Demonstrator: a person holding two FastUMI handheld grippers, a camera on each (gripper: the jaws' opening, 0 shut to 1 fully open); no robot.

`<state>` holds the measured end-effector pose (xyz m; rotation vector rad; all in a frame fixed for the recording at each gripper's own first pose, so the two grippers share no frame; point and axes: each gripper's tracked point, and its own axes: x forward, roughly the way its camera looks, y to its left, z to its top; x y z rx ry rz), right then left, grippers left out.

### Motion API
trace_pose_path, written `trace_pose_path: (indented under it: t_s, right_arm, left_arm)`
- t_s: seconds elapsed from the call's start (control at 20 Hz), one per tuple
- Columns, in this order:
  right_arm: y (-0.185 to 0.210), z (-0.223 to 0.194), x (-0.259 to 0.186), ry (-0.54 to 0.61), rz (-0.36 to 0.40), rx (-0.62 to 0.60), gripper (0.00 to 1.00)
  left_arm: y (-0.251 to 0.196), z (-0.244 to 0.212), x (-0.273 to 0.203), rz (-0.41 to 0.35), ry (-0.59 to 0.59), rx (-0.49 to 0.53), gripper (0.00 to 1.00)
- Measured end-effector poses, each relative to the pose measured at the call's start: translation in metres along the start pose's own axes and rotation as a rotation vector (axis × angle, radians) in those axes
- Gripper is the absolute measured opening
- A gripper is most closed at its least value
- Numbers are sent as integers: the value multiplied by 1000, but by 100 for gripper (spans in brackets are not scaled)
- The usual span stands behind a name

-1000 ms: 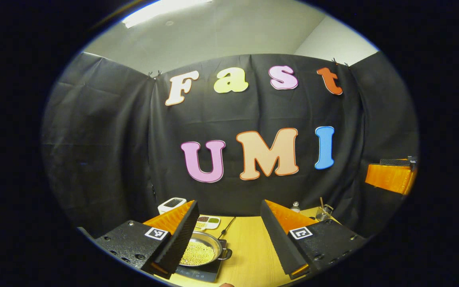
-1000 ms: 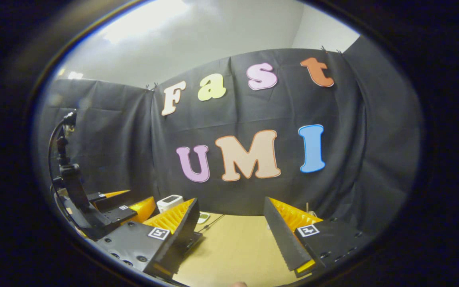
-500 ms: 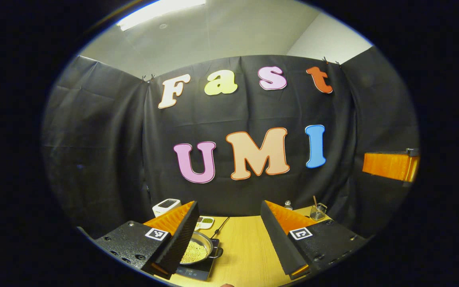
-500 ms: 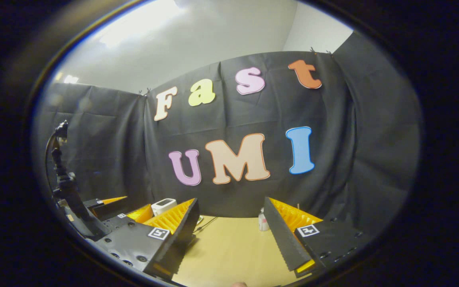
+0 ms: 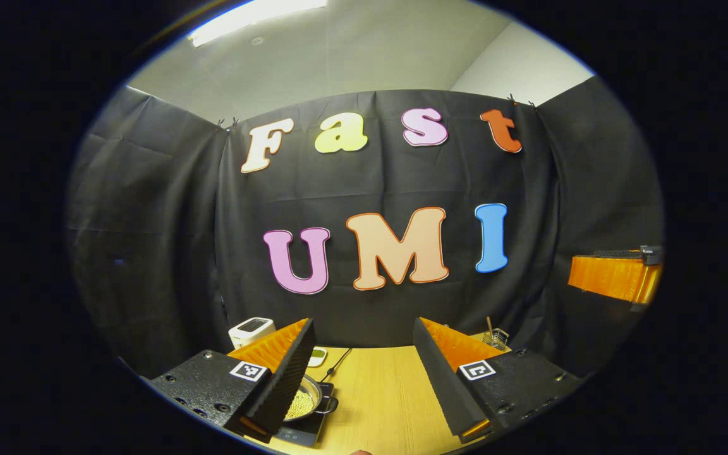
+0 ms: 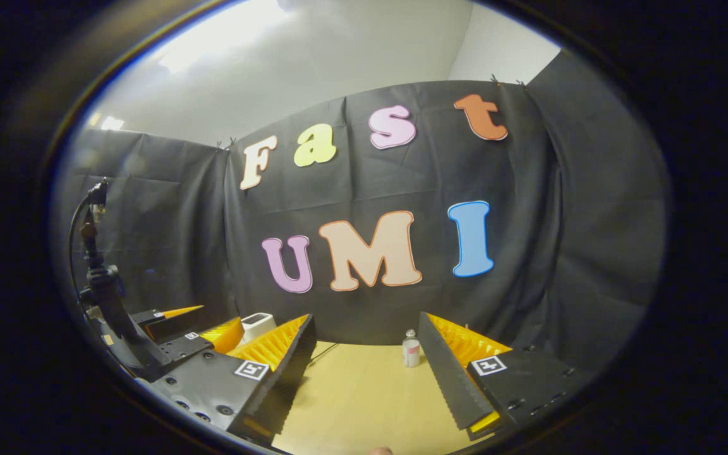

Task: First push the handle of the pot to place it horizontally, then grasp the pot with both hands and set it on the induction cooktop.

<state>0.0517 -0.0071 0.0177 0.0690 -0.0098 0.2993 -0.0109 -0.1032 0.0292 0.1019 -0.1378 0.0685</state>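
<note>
Pot [image 5: 304, 402] seated on cooktop [image 5: 304, 432], near left. Left gripper [image 5: 364, 373] and right gripper [image 6: 367, 373] held apart, empty. Risk judged: low swing knocks pot handle [image 5: 329, 404].

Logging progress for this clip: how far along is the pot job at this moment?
Done, it seems: the round steel pot of yellow grains sits on the flat black induction cooktop, its dark side handle roughly level. In hand: nothing; the left claw and the right claw are both open and empty, above the wooden table. Left: apparently nothing.
</note>
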Motion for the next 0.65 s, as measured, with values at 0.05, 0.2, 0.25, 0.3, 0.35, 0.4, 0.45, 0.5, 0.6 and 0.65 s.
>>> trace_pose_path:
  t_s: [0.05, 0.2, 0.25, 0.3, 0.35, 0.4, 0.45, 0.5, 0.6, 0.65]
  right_arm:
    - [-2, 1, 1, -4, -1, 0, 99]
    - [-7, 3, 1, -12, -8, 2, 92]
    - [-7, 4, 1, -12, -8, 3, 92]
    - [-8, 2, 1, -13, -9, 3, 99]
    - [-10, 3, 2, -15, -11, 0, 92]
    - [-11, 4, 0, -18, -14, -3, 92]
    - [-12, 5, 0, -21, -16, -7, 92]
    - [-12, 6, -1, -24, -18, -10, 92]
    - [-13, 9, -2, -35, -17, -14, 99]
    - [-13, 10, -3, -40, -17, -17, 92]
  left_arm:
    - [-1, 0, 1, -3, 0, -5, 94]
    - [-5, -4, 7, -7, 6, -6, 95]
    - [-7, -5, 7, -8, 10, -6, 93]
    - [-9, -5, 8, -10, 12, -6, 95]
    - [-10, -4, 9, -14, 11, -6, 95]
    - [-12, -4, 10, -16, 8, -7, 95]
    - [-14, -4, 11, -20, 5, -10, 95]
    - [-17, -4, 10, -25, 4, -12, 93]
    - [-20, -4, 12, -31, 1, -18, 94]
    - [-23, -4, 12, -34, 0, -24, 95]
